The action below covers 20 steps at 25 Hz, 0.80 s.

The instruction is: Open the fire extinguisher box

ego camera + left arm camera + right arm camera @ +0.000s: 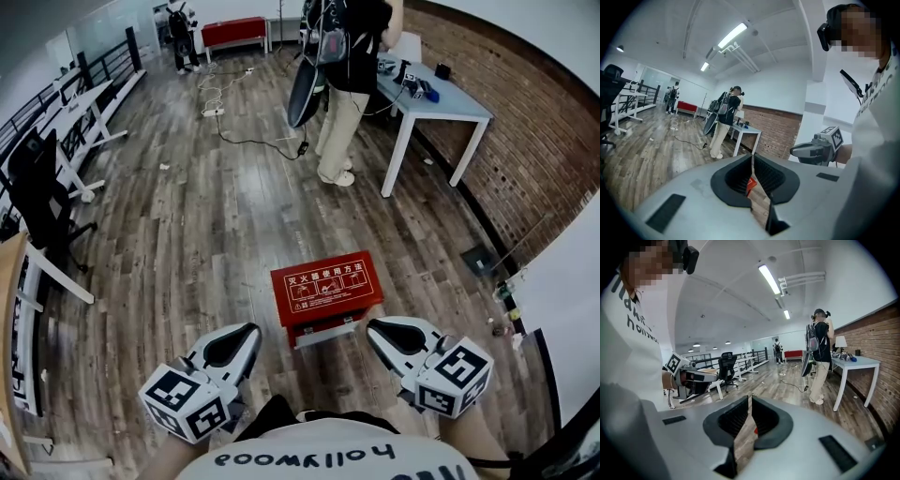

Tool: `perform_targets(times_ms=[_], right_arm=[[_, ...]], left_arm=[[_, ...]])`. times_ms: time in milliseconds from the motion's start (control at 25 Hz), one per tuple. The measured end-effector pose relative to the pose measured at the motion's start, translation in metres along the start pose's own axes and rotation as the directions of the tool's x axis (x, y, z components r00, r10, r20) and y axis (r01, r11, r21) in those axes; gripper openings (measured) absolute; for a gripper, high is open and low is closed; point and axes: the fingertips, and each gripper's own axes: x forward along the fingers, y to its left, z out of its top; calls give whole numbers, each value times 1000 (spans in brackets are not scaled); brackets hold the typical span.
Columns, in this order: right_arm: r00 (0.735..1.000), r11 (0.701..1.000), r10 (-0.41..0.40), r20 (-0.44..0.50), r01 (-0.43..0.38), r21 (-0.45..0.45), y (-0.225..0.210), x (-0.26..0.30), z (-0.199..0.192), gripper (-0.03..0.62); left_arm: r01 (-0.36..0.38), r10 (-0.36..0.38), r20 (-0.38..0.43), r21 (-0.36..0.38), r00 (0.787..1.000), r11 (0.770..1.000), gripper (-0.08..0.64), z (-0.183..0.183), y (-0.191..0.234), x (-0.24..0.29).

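Note:
The red fire extinguisher box (326, 286) lies flat on the wood floor, its printed white label facing up and its lid down. My left gripper (251, 330) hovers just short of the box's near left corner, and my right gripper (373, 326) hovers by its near right corner. Neither touches the box. In the left gripper view the left gripper (751, 157) has its jaws together with nothing held, and a red sliver of the box (750, 186) shows below them. The right gripper (750, 398) is likewise shut and holds nothing.
A person (342, 84) stands beside a white table (450, 111) against the brick wall (534, 141) at the far right. A black cable (253, 142) trails over the floor. A black chair (37, 192) and white desks (80, 112) line the left side.

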Motion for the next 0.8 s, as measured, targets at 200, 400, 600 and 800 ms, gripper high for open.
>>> perform_targets(times_ms=[200,400,600,800], right_arm=[[999,1000,-14,-33,13,-25,-5,1,2,11],[998,998,-32,-60,28,-55,-6,3,9,11],[996,996,-10,-88,2,-92,-3,7,6,11],[996,996,-7,-94,-1,-91,-14,10,8,11]], left_arm=[[10,-10,22,-4,1000,1000,21,6,5,7],[31,-31,29,-5,999,1000,21,6,4,13],[15,-14,32,-11,999,1000,21,0,7,14],[0,1,27,-31,1000,1000,21,-2,7,17]])
